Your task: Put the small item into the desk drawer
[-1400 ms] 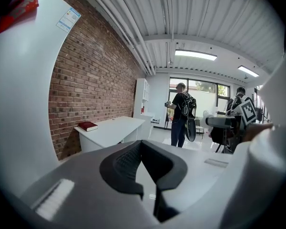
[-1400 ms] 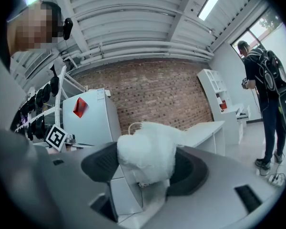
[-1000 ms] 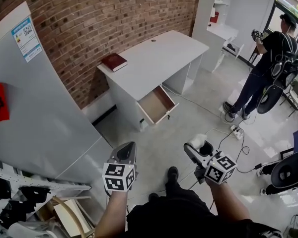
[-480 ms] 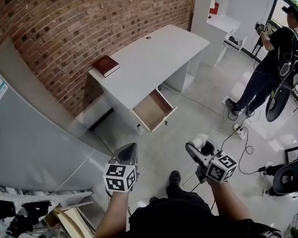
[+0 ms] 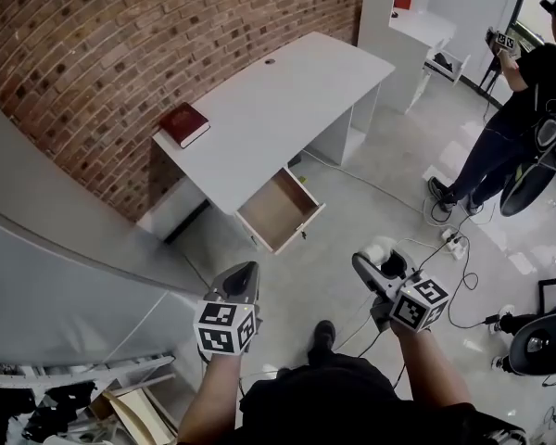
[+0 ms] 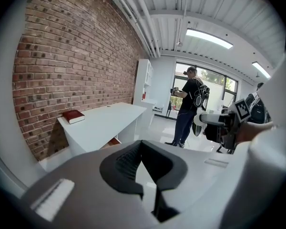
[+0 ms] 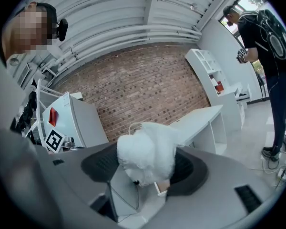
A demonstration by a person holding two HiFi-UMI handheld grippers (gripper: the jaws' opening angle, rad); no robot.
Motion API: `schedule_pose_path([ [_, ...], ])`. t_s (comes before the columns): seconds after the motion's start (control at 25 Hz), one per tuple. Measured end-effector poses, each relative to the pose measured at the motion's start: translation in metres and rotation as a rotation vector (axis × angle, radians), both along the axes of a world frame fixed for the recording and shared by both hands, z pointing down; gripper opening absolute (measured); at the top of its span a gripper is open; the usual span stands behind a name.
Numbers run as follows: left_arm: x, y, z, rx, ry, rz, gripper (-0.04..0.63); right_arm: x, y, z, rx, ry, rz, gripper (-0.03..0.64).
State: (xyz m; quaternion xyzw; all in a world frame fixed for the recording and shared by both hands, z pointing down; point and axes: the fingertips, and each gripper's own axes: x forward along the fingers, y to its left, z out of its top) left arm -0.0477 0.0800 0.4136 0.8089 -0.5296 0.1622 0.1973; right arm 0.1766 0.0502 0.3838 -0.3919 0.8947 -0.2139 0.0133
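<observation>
The right tool (image 5: 374, 260) is clamped on the small white fluffy item (image 5: 376, 247) and holds it out in front, likely so it cannot slip on the way to the drawer (image 5: 276, 208). The drawer stands open under the white tabletop (image 5: 278, 100), well apart from both tools. The left tool (image 5: 244, 273) is pressed together with nothing in it. A red book (image 5: 183, 124) lies on the tabletop. Floor cables (image 5: 445, 248) and another person (image 5: 510, 128) are off to the right, clear of the path.
</observation>
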Motion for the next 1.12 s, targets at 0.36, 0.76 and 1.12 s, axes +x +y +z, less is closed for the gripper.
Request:
schedule_pose_path([
  [0.36, 0.04, -0.028, -0.011, -0.003, 0.008, -0.019, 0.012, 0.039, -0.024, 0.003, -0.006, -0.03, -0.029, 0.287],
  [0.76, 0.036, -0.04, -0.008, 0.005, -0.041, -0.027, 0.012, 0.035, -0.031, 0.01, -0.013, -0.118, -0.036, 0.287],
  [1.12, 0.03, -0.105, 0.0, 0.014, -0.008, 0.031, 0.012, 0.022, -0.067, 0.024, -0.028, -0.052, 0.002, 0.287],
])
